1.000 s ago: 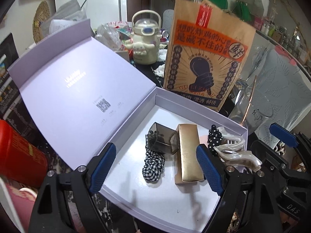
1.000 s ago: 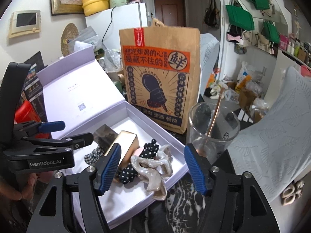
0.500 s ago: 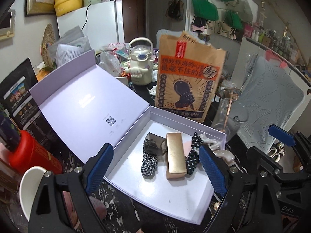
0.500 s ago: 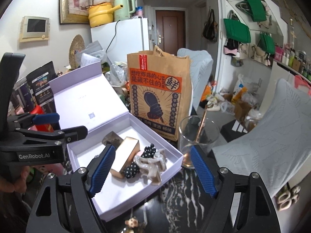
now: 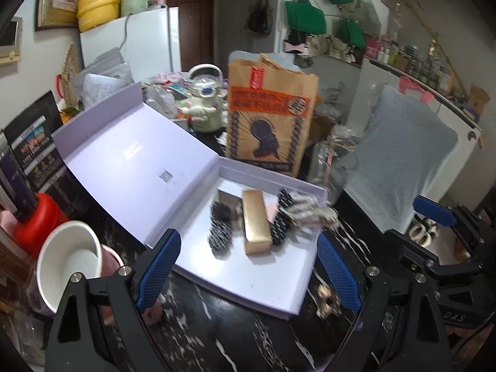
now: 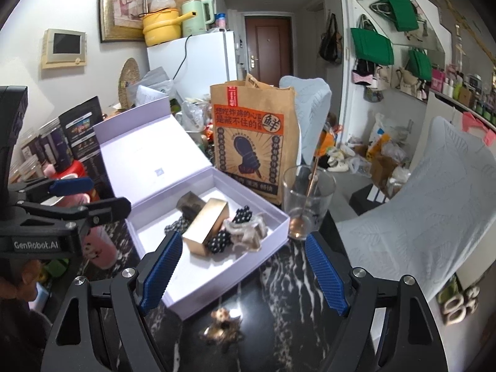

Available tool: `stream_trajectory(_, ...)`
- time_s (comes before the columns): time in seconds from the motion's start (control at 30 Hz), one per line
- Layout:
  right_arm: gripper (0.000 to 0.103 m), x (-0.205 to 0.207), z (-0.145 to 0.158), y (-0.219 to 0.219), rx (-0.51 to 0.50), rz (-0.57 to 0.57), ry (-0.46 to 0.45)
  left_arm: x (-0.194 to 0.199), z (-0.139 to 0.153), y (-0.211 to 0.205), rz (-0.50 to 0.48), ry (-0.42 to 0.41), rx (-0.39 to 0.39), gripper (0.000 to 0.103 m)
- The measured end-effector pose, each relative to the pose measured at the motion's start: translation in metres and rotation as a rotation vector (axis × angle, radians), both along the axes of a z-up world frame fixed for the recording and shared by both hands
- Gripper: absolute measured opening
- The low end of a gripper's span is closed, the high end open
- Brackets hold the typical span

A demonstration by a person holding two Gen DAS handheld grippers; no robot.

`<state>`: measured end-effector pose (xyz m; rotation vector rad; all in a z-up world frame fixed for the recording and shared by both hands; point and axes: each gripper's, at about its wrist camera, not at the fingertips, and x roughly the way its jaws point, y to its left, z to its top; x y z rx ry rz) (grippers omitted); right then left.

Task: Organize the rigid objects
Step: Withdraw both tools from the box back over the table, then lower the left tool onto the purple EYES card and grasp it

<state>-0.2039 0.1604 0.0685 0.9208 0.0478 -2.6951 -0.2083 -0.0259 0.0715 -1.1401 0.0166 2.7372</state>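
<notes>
An open lilac box (image 5: 272,297) lies on the dark marble table, lid leaning back to the left. Inside it lie a gold bar-shaped box (image 5: 255,226), a checked scrunchie (image 5: 220,235), a dark translucent cube (image 5: 228,198), a polka-dot hair piece (image 5: 280,220) and a pearly claw clip (image 5: 310,214). A small gold trinket (image 6: 221,322) sits on the table before the box (image 6: 217,291). My left gripper (image 5: 248,237) hangs open above the box's near edge, holding nothing. My right gripper (image 6: 242,240) is open too, near the box's right corner.
Behind the box stands a brown paper bag (image 6: 254,142), with a glass holding a copper stirrer (image 6: 307,204) at its right. A white cup (image 5: 71,263) and a red container (image 5: 43,220) crowd the left. Pale covered chairs (image 6: 418,217) stand at the right.
Both grippers have drawn back and upward from the box, so it looks smaller and the table in front shows. The right jaws stand wider than a second ago.
</notes>
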Motion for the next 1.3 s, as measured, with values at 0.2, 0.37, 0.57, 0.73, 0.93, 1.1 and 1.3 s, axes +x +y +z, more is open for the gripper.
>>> stream_trajectory(0.2, 0.085, 0.025, -0.013, -0.002, -0.013, 0.006, -0.017, 0.02, -0.014, 0.002, -0.028, -0.02, -0.01, 0.09)
stream_trajectory(0.37, 0.085, 0.042, -0.027, -0.002, -0.039, 0.013, -0.049, 0.036, -0.022, 0.0, -0.032, -0.03, -0.006, 0.09)
stream_trajectory(0.57, 0.085, 0.066, -0.043, -0.005, -0.048, 0.029, -0.065, 0.06, -0.031, -0.003, -0.035, -0.047, 0.007, 0.09)
stream_trajectory(0.73, 0.085, 0.081, -0.056, -0.005, -0.065, 0.037, -0.087, 0.074, -0.041, -0.002, -0.05, -0.056, 0.007, 0.09)
stream_trajectory(0.93, 0.085, 0.099, -0.075, -0.002, -0.075, 0.039, -0.11, 0.09, -0.058, 0.001, -0.066, -0.088, 0.038, 0.09)
stream_trajectory(1.1, 0.085, 0.111, -0.086, 0.009, -0.084, 0.003, -0.113, 0.11, -0.072, 0.008, -0.045, -0.094, 0.049, 0.09)
stream_trajectory(1.3, 0.085, 0.121, -0.097, 0.021, -0.057, -0.031, -0.112, 0.133, -0.087, 0.02, -0.046, -0.126, 0.076, 0.09)
